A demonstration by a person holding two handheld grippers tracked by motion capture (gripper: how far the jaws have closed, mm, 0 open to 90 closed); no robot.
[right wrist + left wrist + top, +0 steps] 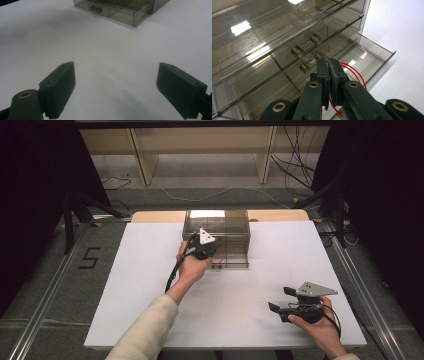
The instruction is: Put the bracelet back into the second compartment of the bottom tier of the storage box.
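A smoky clear drawer cabinet (220, 222) stands at the far middle of the white table (150, 290). Its bottom drawer (235, 257) is pulled out toward me. My left gripper (210, 251) hangs over that drawer's left part, just in front of the cabinet. In the left gripper view the gripper (328, 62) is shut on a thin red band (354, 72), whose loop hangs over the open drawer (372, 55). My right gripper (280, 299) rests low at the near right, open, with nothing between its jaws (116, 75). The open drawer (120, 12) lies far ahead of it.
Each closed drawer front carries a small clear handle (307, 47). Behind the table stand a wooden shelf frame (200, 150) and loose cables (295, 170) on the floor. Dark stand legs (75, 205) flank both sides. A "5" mark (90, 257) is on the floor at left.
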